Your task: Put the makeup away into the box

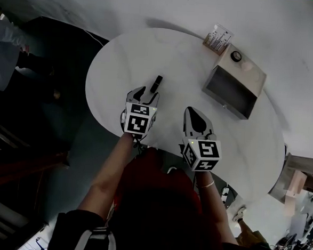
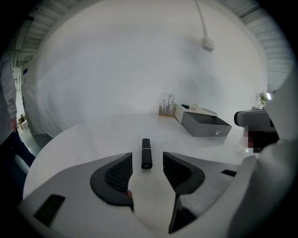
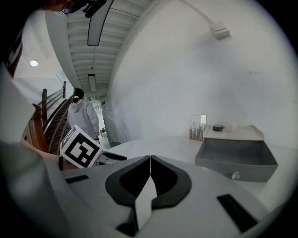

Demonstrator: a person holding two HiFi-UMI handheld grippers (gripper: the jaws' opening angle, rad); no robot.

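Lipstick (image 2: 146, 153): dark tube, flat on the table (image 2: 93, 139), just ahead of the left gripper's (image 1: 147, 94) spread, empty jaws and centred on their gap. Its long axis runs straight away along the jaws' own line. Advice: slide forward until the pads flank the tube's middle, then close squarely across it. Right gripper (image 3: 150, 160): jaws pressed together, nothing between. Box (image 2: 205, 124): open, farther off, right of the left jaws.
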